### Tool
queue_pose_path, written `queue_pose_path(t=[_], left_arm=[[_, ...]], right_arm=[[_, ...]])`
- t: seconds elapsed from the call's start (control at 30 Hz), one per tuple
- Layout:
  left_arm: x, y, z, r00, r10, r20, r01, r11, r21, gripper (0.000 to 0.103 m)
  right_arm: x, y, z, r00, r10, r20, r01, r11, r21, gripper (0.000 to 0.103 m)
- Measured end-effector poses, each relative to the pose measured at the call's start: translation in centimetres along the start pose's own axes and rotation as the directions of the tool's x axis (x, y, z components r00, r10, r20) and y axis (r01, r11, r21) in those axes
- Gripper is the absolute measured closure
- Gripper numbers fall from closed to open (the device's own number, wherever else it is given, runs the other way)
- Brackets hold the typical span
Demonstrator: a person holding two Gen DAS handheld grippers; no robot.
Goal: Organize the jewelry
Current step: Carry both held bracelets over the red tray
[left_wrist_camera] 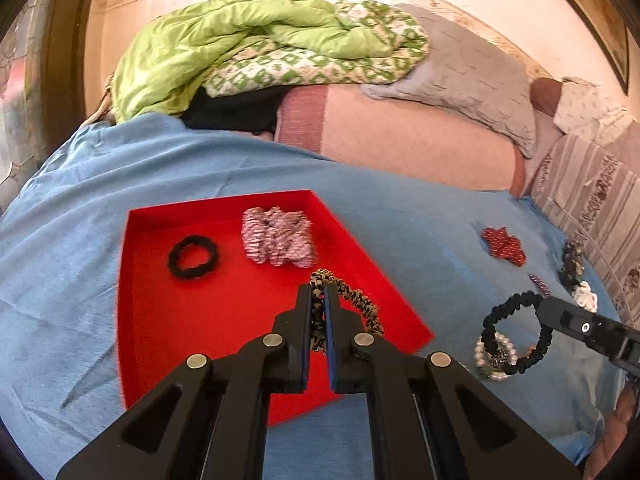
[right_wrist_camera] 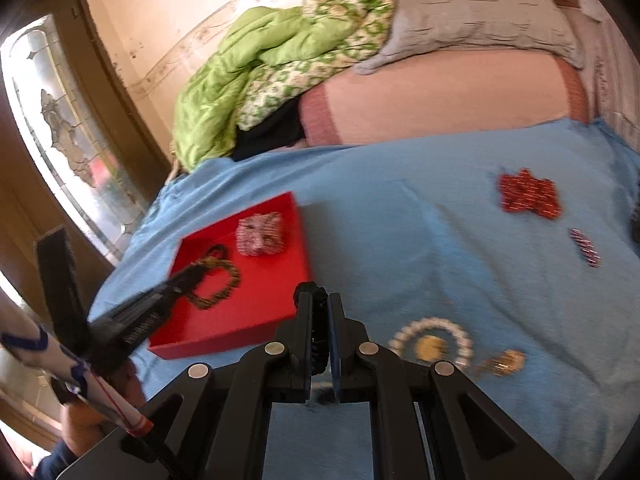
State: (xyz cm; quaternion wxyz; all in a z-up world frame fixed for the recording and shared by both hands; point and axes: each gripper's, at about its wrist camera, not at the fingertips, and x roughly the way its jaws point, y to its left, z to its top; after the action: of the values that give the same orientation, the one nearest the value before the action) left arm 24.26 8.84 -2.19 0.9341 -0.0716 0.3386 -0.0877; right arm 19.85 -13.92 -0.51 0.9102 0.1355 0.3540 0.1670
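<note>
Spotted hair band (left_wrist_camera: 352,304) pinched tight in left gripper (left_wrist_camera: 319,292), hanging over red tray (left_wrist_camera: 168,320). Black hair band (right_wrist_camera: 314,300) squeezed between closed jaws of right gripper (right_wrist_camera: 320,304), above blue cloth (right_wrist_camera: 400,240).

Each camera rides on its own hand-held gripper, looking forward and down along the fingers, close over the bed. The left view faces the red tray (left_wrist_camera: 224,216) head-on; the right view sits further right, the tray (right_wrist_camera: 256,304) to its left. Both share the blue cloth (left_wrist_camera: 400,208) and green quilt (right_wrist_camera: 224,92).
</note>
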Motion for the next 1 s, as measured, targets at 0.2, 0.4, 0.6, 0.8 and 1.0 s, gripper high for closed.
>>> queue_pose_path(t=[0.2, 0.4, 0.6, 0.8, 1.0], left_arm=[[0.7, 2.2, 0.4, 0.999, 0.029, -0.013, -0.030, 0.998, -0.049, 0.097], [1.8, 4.0, 1.0, 0.998, 0.060, -0.022, -0.061, 0.995, -0.073, 0.097], [3.5, 6.3, 1.6, 0.995, 0.079, -0.060, -0.085, 0.990, -0.110, 0.097], [5.2, 6.1, 1.9, 0.994, 0.066, -0.088, -0.077, 0.990, -0.118, 0.097], [6.7, 5.6, 2.0, 0.990, 0.084, -0.117, -0.098, 0.988, -0.122, 0.097]], right_arm=[[3.2, 3.0, 2.1, 0.997, 0.079, -0.009, -0.079, 0.997, 0.008, 0.095], [6.4, 4.7, 4.5, 0.988, 0.152, -0.019, -0.151, 0.988, 0.037, 0.095], [9.1, 4.6, 4.5, 0.983, 0.178, -0.044, -0.177, 0.984, 0.026, 0.095], [12.2, 2.6, 4.1, 0.979, 0.170, -0.112, -0.161, 0.983, 0.085, 0.095], [14.2, 2.0, 3.7, 0.979, 0.150, -0.139, -0.136, 0.985, 0.103, 0.095]])
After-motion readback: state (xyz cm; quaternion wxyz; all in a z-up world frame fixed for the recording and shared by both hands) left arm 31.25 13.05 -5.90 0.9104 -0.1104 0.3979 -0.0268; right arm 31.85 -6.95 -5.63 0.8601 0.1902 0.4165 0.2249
